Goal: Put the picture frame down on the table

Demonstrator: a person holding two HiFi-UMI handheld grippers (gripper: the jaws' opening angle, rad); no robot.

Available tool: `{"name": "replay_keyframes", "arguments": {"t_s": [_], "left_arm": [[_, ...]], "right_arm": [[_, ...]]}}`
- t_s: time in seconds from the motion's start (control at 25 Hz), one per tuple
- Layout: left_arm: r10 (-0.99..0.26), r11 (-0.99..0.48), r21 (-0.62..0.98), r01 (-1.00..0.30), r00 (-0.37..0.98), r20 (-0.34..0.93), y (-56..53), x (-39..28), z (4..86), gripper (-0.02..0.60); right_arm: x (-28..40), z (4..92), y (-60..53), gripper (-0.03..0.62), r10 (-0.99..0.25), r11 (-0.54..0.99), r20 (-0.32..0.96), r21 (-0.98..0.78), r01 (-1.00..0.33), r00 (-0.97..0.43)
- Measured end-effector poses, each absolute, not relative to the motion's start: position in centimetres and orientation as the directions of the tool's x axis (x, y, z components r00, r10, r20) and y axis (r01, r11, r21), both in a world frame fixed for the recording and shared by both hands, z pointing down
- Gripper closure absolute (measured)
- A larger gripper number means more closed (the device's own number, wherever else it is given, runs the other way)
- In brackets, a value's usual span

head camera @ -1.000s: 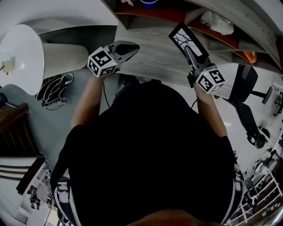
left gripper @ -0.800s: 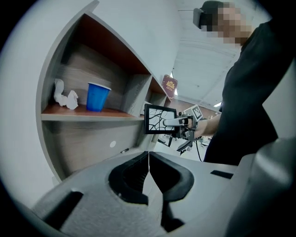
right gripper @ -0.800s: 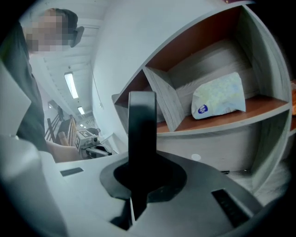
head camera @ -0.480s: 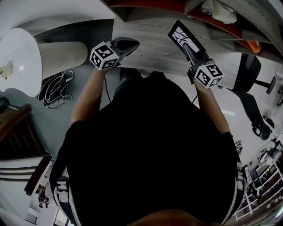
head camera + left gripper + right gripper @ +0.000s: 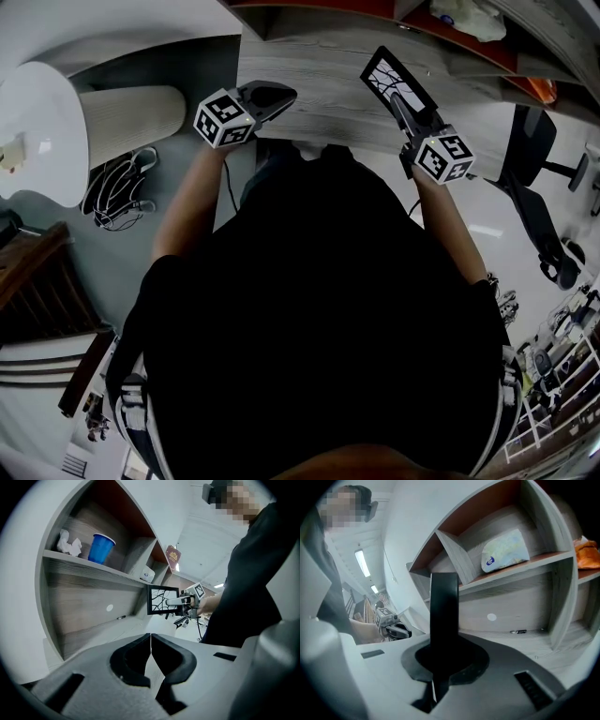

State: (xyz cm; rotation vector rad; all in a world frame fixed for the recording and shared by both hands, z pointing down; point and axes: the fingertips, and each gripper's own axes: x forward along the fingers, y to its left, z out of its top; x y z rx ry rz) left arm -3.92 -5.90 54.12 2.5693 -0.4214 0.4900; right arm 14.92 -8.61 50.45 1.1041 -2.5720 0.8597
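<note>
A black picture frame (image 5: 396, 84) with a white branch drawing hangs over the grey wooden table (image 5: 319, 103), held edge-on between the jaws of my right gripper (image 5: 409, 105). In the right gripper view the picture frame (image 5: 444, 616) rises as a dark upright slab out of the shut jaws. From the left gripper view the picture frame (image 5: 161, 600) shows its drawn face, with the right gripper (image 5: 180, 601) clamped on its side. My left gripper (image 5: 277, 95) is over the table's left part, jaws together and nothing between them (image 5: 150, 645).
Shelves behind the table hold a blue cup (image 5: 101, 548), crumpled white paper (image 5: 69, 543), a white pouch (image 5: 505, 550) and an orange item (image 5: 588, 555). A white lamp shade (image 5: 42, 122), cables (image 5: 117, 192) and an office chair (image 5: 530, 169) stand beside the table.
Both grippers have come lower toward the table top, the right one carrying the frame with it. The grip on the frame is unchanged.
</note>
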Motion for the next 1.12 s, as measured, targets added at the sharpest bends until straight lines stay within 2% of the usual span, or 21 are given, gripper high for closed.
{"name": "replay_keyframes", "arguments": {"t_s": [0.64, 1.12], "left_arm": [[-0.175, -0.818, 0.434, -0.377, 0.882, 0.438, -5.3, -4.0, 56.1, 0.563], [-0.151, -0.8, 0.471, -0.371, 0.885, 0.441, -4.0, -3.8, 57.8, 0.563]], "right_arm": [[14.0, 54.1, -8.8, 0.577, -0.544, 0.526, 0.449, -0.475, -0.705, -0.708], [11.9, 60.9, -7.6, 0.577, -0.437, 0.514, 0.538, -0.508, -0.691, -0.721]]}}
